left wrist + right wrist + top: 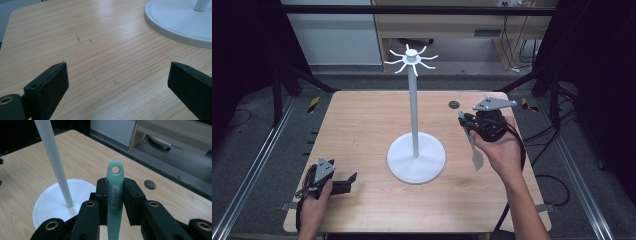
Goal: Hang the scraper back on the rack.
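Note:
A white stand rises from the middle of the wooden table [362, 130]: a thin pole [413, 110], a round base [416, 157] and a ring of curved hooks [411, 59] on top. To its right, above the table, my right gripper [463, 119] is shut on the handle of a pale green spatula [476, 157], whose blade hangs down. In the right gripper view the handle [114, 200] stands between the pads [101, 195], its end hole above them, with the pole [53, 162] to the left. My left gripper [349, 181] rests open at the front left, nothing between its jaws [117, 80].
A dark round plug [454, 104] sits in the tabletop behind the right gripper. Metal rails run along both sides of the table. Cables lie on the floor at the right. The stand's base [175, 22] lies ahead and to the right of the left gripper.

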